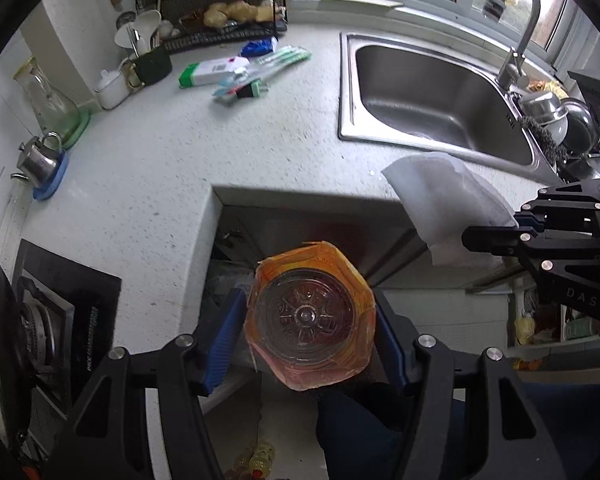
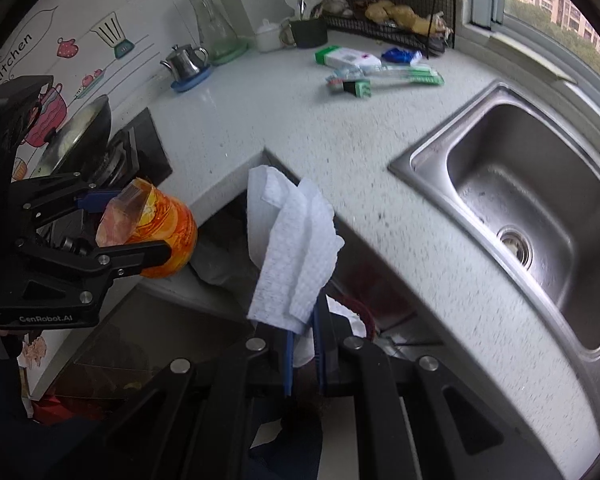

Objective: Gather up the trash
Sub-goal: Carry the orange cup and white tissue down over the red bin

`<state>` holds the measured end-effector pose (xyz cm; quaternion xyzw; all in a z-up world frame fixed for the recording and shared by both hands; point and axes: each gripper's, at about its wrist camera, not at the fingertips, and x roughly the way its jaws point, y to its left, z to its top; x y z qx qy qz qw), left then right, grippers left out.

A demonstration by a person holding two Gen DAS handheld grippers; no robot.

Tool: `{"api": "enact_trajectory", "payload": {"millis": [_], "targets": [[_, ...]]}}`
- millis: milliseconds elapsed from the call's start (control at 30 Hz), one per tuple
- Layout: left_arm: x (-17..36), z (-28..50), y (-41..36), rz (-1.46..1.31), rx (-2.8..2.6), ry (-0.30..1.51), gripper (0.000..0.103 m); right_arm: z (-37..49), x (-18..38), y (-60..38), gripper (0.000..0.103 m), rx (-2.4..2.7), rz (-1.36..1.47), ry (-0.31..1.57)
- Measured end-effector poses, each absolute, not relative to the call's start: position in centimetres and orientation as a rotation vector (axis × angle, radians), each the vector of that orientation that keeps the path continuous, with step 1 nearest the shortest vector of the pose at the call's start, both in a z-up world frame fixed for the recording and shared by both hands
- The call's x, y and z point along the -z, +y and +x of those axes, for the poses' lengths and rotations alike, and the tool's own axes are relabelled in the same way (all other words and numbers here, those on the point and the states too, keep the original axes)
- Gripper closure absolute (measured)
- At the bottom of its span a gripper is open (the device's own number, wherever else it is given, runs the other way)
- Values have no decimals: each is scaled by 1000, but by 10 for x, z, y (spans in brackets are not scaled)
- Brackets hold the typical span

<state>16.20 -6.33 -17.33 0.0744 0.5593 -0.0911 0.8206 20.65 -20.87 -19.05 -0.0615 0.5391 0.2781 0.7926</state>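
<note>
Orange wrapper and clear plastic marked the bottle (image 1: 310, 320) that the left gripper (image 1: 308, 334) carried, its blue pads pressed to either side of the body with the jaws about half apart; gripped across its width that way, the bottle pointed its base away from the camera and probably would not slip. The right gripper (image 2: 302, 344) had its jaws pinched nearly together on a white paper towel (image 2: 292, 248), which rose loosely from the fingertips, a tight pinch being what so thin a sheet seemed to need. Both pieces of trash hung off the edge of the speckled countertop (image 1: 204, 140), above the dark recess at its inner corner, likely because a bin stood somewhere below, though none could be made out. Near the rack, a green-and-white box (image 1: 214, 72) and some flat packets (image 1: 260, 76) lay on the counter beside the sink (image 1: 432, 92), perhaps awaiting collection.
</note>
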Motion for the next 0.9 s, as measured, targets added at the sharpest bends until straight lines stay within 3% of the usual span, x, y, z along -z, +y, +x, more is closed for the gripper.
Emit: {"api": "enact_trajectory", "payload": {"millis": [467,900], "targets": [[287,167,-62,100,187,1356,44,212,291,-190,95,-587,-100,1342],[490,191,-68,85,189,1463,43,239,476,-178,95,-539,-144,1458]]}}
